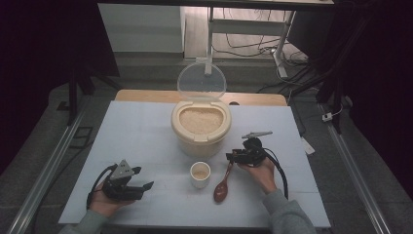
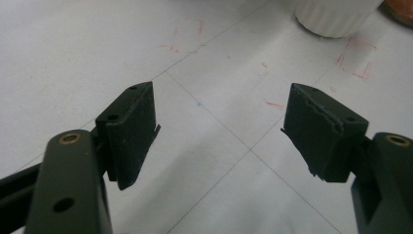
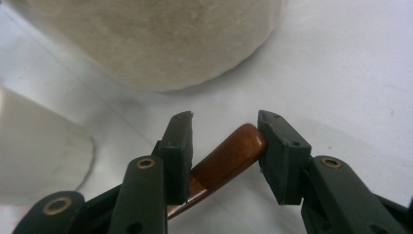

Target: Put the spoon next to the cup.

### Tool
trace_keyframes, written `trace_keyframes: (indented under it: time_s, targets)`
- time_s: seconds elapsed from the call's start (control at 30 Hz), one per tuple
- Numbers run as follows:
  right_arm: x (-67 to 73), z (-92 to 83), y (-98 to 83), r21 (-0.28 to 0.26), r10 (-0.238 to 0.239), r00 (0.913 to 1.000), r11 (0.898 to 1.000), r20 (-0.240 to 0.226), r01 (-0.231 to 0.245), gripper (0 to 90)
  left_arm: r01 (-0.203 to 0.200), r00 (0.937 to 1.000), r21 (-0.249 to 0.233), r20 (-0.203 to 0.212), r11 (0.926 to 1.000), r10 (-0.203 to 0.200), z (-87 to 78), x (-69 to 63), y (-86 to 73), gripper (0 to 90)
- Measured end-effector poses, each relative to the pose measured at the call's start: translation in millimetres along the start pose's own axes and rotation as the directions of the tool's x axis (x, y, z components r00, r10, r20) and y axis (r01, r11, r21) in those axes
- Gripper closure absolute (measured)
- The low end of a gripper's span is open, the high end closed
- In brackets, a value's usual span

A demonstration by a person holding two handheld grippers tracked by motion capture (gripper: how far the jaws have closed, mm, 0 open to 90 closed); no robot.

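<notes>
The brown spoon lies on the desk, just right of the small white cup. Its bowl is near the person, and its handle points away toward the big rice bin. The right gripper is open around the handle end. The left gripper is open, holding nothing.

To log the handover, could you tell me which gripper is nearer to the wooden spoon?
Right. The right gripper has the wooden spoon handle between its parted jaws; the left gripper rests well off to the left, beyond the small white cup.
</notes>
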State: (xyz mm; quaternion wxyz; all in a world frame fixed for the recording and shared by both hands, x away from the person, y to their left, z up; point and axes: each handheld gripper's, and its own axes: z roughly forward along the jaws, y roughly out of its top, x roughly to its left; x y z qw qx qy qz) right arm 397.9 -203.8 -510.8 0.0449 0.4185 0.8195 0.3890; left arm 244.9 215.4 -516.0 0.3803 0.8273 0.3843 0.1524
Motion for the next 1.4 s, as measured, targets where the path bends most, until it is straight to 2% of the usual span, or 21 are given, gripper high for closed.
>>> trace_keyframes:
  time_s: [0.17, 0.3, 0.4, 0.5, 0.67, 0.87, 1.1, 1.27, 1.4]
  targets:
    - [-2.6, 4.7, -1.3, 0.006, 0.010, 0.9997, 1.000, 0.022, -0.010, 53.7, -0.001, 1.0000, 0.001, 0.000, 1.0000, 0.001, 0.1, -0.1, -0.1, 27.3]
    - [-3.3, 2.0, -1.1, -0.037, 0.006, 0.9979, 0.999, 0.064, -0.004, 49.5, -0.001, 1.0000, 0.001, -0.001, 1.0000, 0.001, 0.1, -0.1, -0.2, 27.3]
    - [-4.6, -8.1, -2.0, -0.081, -0.002, 0.9971, 0.997, 0.077, 0.008, 51.2, -0.001, 1.0000, 0.000, -0.001, 1.0000, 0.001, -0.2, 0.3, -0.2, 27.3]
    - [-4.7, -21.5, -6.4, -0.110, -0.031, 0.9971, 0.993, 0.069, 0.039, 52.3, -0.001, 1.0000, -0.003, -0.001, 1.0000, 0.001, -0.5, 0.3, -0.1, 27.3]
    - [-3.2, -44.1, -18.2, -0.131, -0.076, 0.9950, 0.988, 0.065, 0.084, 51.8, 0.001, 1.0000, -0.007, -0.001, 1.0000, -0.001, -0.9, 0.4, 0.1, 27.3]
    - [-4.2, -70.3, -37.3, -0.165, -0.101, 0.9929, 0.980, 0.062, 0.110, 51.3, -0.001, 1.0000, -0.006, -0.003, 1.0000, 0.001, -0.8, 0.0, 0.6, 27.2]
    - [-9.1, -97.4, -68.1, -0.192, -0.138, 0.9879, 0.970, 0.072, 0.149, 50.4, 0.002, 1.0000, -0.017, -0.008, 0.9999, -0.002, -1.5, 0.5, 0.9, 27.2]
    - [-7.6, -108.5, -80.4, -0.213, -0.172, 0.9825, 0.960, 0.071, 0.183, 50.3, 0.010, 0.9999, -0.019, -0.009, 0.9998, -0.010, -1.6, 1.6, 1.2, 27.2]
    - [-5.5, -109.6, -82.6, -0.222, -0.189, 0.9787, 0.954, 0.079, 0.202, 49.8, 0.012, 0.9999, -0.020, -0.009, 0.9997, -0.012, -1.7, 2.2, 1.2, 27.2]
